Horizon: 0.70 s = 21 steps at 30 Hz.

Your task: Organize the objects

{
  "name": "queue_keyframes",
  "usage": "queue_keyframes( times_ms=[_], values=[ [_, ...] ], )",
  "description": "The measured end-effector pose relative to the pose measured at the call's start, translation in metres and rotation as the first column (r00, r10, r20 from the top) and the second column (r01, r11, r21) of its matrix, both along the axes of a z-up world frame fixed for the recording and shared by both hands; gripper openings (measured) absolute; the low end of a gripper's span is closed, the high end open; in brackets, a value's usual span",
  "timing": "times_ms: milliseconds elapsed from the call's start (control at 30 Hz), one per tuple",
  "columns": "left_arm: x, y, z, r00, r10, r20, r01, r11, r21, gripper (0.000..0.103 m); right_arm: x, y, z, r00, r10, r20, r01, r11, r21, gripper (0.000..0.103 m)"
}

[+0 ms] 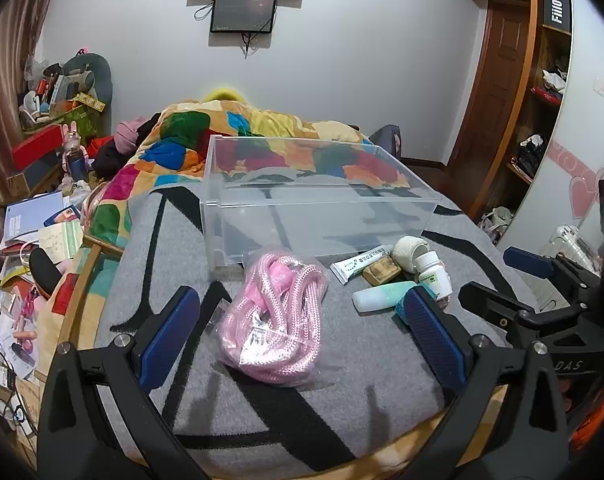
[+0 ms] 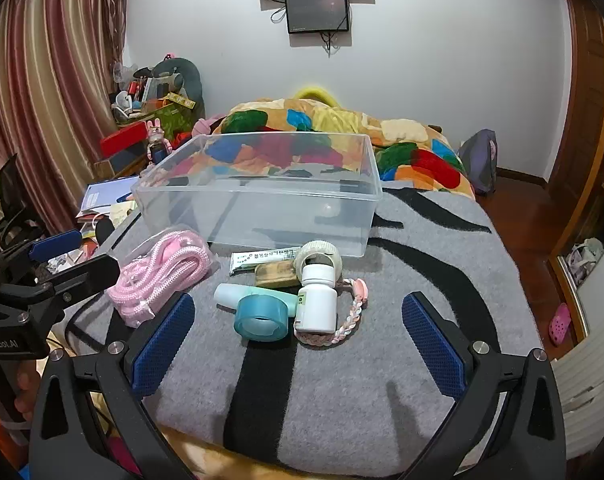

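Two grippers, both with jaws spread wide and holding nothing: left gripper [image 1: 302, 320] hovers over the grey-and-black blanket [image 2: 422, 248] with the pink rope straddled between its blue pads, not touching; right gripper [image 2: 298, 332] sits in front of the small-item pile, pads well apart on either side of it. One clear plastic bin [image 2: 262, 196] stands upright on the blanket behind everything, and I see nothing in it. One bagged pink rope [image 1: 274, 320], coiled in a clear bag, lies left of the pile and in front of the bin's left end. The pile, right of the rope and just in front of the bin, counts seven items: one white tube [image 2: 262, 260] with printed text lying flat against the bin's front wall, one tan block [image 2: 276, 274] just in front of it, one off-white tape roll [image 2: 320, 258] tilted on edge, one white pill bottle [image 2: 318, 300] lying down and touching that roll, one teal tape roll [image 2: 262, 316], one pale teal bottle [image 2: 238, 294] partly behind the teal roll, and one braided pink-white cord [image 2: 350, 316] looped beside the bottle. The tan block might be soap or a small case, too small to tell. One patchwork quilt [image 2: 342, 128] is bunched behind the bin.
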<state>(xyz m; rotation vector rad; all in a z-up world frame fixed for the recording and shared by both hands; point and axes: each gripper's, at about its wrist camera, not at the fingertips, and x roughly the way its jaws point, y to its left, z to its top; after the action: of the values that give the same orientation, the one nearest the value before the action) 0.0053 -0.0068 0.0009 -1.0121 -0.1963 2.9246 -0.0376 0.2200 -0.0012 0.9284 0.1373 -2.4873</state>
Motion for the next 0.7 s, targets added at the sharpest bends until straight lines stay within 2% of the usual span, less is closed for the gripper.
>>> queue_keyframes(
  times_ms=[700],
  values=[
    [0.0001, 0.0002, -0.0021, 1.0, 0.001, 0.013, -0.001, 1.0, 0.001, 0.103, -0.0011, -0.0016, -0.0062, 1.0, 0.01, 0.014, -0.01, 1.0, -0.002, 0.103]
  ],
)
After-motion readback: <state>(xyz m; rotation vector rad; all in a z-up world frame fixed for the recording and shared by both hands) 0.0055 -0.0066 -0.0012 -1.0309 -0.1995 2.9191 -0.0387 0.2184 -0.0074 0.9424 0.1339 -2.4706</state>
